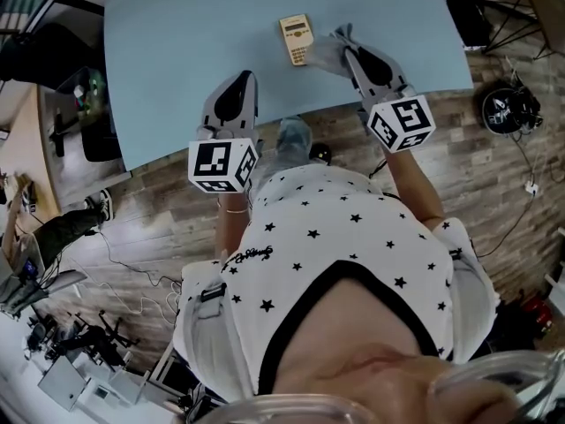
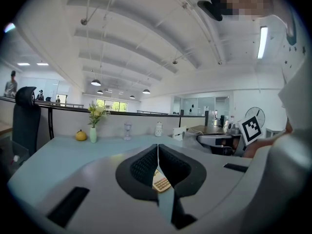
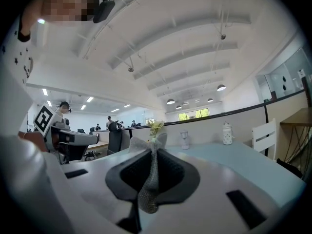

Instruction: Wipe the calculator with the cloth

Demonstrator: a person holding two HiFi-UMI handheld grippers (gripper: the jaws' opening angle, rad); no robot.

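Calculator [image 1: 296, 39] lies flat on the table [image 1: 177, 60]. The cloth [image 1: 328, 53] is bunched just beside it at the right gripper's [image 1: 350, 53] tips, probably poised to wipe. The left gripper [image 1: 238, 82] hangs well apart.

Left gripper view: jaws together, nothing held.

Right gripper view: jaws clamped on cloth.

Pale blue bench [image 1: 177, 51]. Cream-yellow calculator [image 1: 297, 39] with tan keys, ahead of the jaws of the left gripper [image 2: 157, 152]. Grey, finely meshed cloth [image 3: 147, 194] between the jaws of the right gripper [image 3: 152, 152]. Light grey gripper bodies, black ribbed pads [image 2: 141, 167]. Black-and-white square markers on both cubes [image 1: 222, 166]. White shirt [image 1: 335, 237] with black stars. Brown wood-grain floor [image 1: 494, 184]. Yellow flowers [image 2: 96, 111] far beyond the left jaws.
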